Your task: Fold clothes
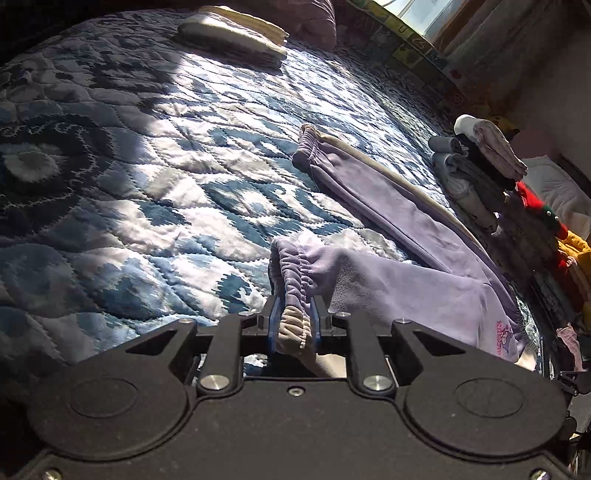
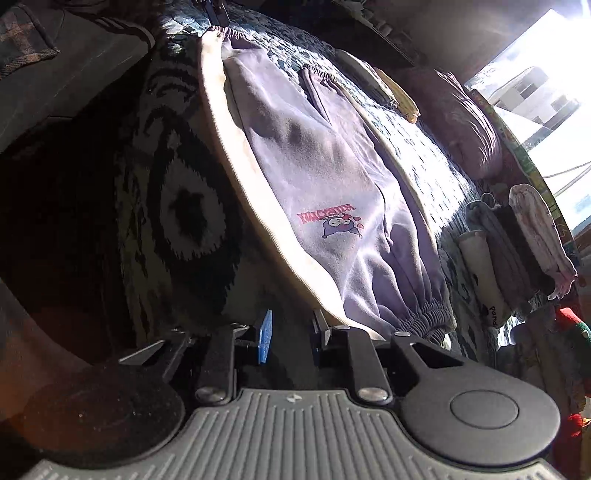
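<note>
Left gripper (image 1: 294, 320) is clenched on the elastic cuff (image 1: 291, 284) of one leg of the lilac sweatpants (image 1: 417, 280), the gathered fabric pinched between its blue-padded fingers (image 1: 274, 325). Right gripper (image 2: 291, 328) stands released, a clear gap between its fingers and nothing held; its tip sits just beside the cream side stripe (image 2: 236, 162) near the waistband (image 2: 424, 314) end of the garment.

Sweatpants lie spread lengthwise on the blue-and-white quilted bedspread (image 1: 155, 177). The second leg extends flat across the quilt, its cuff (image 1: 308, 147) well apart from the held one. A printed cartoon logo (image 2: 332, 221) with pink lettering shows on the upper thigh.

Folded stack of light garments (image 1: 236, 33) rests at the far end of the bed. A mixed pile of clothes (image 1: 484, 170) in grey, pink, red and yellow sits along the bed's far edge, near the waist end.
</note>
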